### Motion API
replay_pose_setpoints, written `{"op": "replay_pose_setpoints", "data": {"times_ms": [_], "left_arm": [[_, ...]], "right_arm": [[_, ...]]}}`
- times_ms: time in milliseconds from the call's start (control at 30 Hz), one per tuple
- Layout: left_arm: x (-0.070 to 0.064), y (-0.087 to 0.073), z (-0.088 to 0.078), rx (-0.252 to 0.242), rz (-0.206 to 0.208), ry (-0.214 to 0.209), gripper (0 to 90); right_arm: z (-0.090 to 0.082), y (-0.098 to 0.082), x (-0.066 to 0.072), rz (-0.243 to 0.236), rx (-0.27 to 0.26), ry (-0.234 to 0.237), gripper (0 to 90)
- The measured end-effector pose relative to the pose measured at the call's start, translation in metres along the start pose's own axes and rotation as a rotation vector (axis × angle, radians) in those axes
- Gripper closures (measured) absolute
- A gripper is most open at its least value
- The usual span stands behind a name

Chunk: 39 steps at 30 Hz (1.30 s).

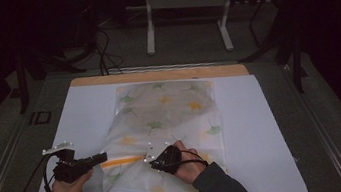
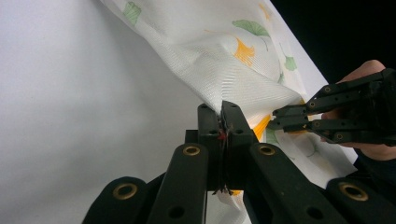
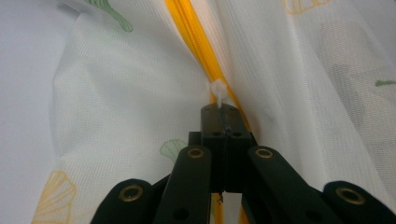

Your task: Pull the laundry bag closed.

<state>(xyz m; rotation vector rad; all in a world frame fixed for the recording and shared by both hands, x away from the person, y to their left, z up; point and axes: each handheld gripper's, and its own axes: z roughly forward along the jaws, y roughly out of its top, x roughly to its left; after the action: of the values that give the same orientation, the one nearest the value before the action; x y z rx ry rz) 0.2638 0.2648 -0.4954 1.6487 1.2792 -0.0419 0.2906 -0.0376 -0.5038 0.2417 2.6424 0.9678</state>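
A white mesh bag (image 1: 165,112) printed with green and yellow leaves lies on a white board (image 1: 264,128). Its yellow zipper (image 1: 122,161) runs along the near end. My left gripper (image 1: 100,159) is shut on the bag's fabric edge (image 2: 210,51) at the zipper's left end, its jaws (image 2: 223,109) pinching the cloth. My right gripper (image 1: 151,163) points left at the zipper and is shut on the small white zipper pull (image 3: 217,91); its jaws meet just below the pull on the yellow zipper (image 3: 196,37). The left gripper view shows the right gripper (image 2: 280,119) close by, held in a hand.
The board rests on a wooden tabletop (image 1: 155,73). Beyond the table stand a white metal frame (image 1: 148,23) and loose cables (image 1: 106,49) on the dark floor. Bare board lies left and right of the bag.
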Motion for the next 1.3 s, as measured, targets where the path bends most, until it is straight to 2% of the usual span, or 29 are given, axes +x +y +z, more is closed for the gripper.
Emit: {"op": "replay_pose_setpoints", "data": {"times_ms": [367, 1300], "left_arm": [[0.001, 0.000, -0.001, -0.007, -0.003, 0.004, 88.9], [0.003, 0.000, -0.001, -0.006, -0.008, 0.008, 89.0]], "right_arm": [[-0.010, -0.009, -0.003, 0.009, 0.024, -0.004, 90.0], [-0.029, -0.024, -0.005, 0.023, 0.045, -0.010, 90.0]]}}
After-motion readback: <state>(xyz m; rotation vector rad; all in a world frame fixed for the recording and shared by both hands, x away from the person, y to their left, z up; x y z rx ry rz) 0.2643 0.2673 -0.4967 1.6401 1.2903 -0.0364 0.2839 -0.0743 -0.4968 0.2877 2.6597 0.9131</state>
